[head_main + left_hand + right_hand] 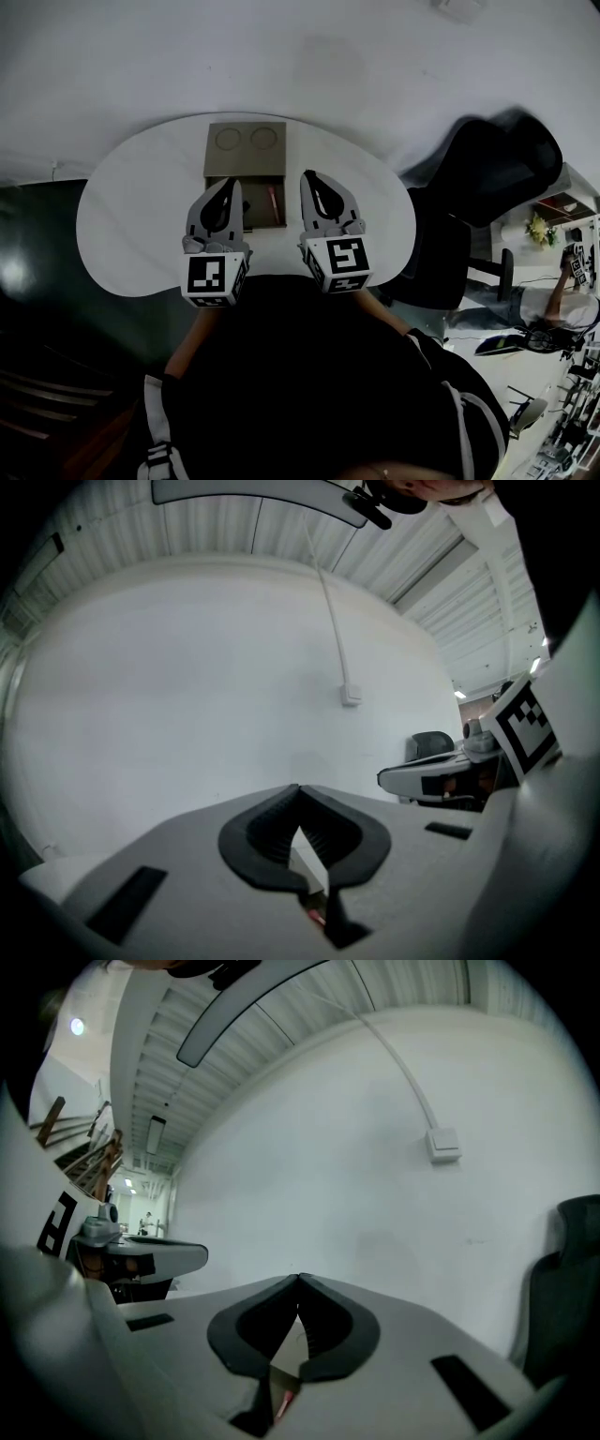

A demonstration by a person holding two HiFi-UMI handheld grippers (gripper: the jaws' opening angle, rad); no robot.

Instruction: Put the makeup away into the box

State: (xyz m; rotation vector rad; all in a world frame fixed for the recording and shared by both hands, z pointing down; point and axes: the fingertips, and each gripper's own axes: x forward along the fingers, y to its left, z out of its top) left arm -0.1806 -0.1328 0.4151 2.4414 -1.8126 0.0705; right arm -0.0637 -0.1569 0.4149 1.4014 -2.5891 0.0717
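A brown box (246,148) with two round marks on its lid stands at the far middle of the white table (131,216). Its front compartment is open toward me, and a slim red makeup stick (273,200) lies inside. My left gripper (232,185) hovers over the compartment's left part, and my right gripper (307,175) hovers just right of it. Both are shut and hold nothing. In the left gripper view the jaw tips (298,787) meet, with a bit of red (314,913) showing below them. The right gripper view shows the same: closed tips (298,1279) and the red stick (284,1399) underneath.
A black office chair (478,178) stands right of the table. A white wall rises behind the table, with a cable and small socket (351,696) on it. Dark floor lies to the left, and desks and a seated person (562,291) are at the far right.
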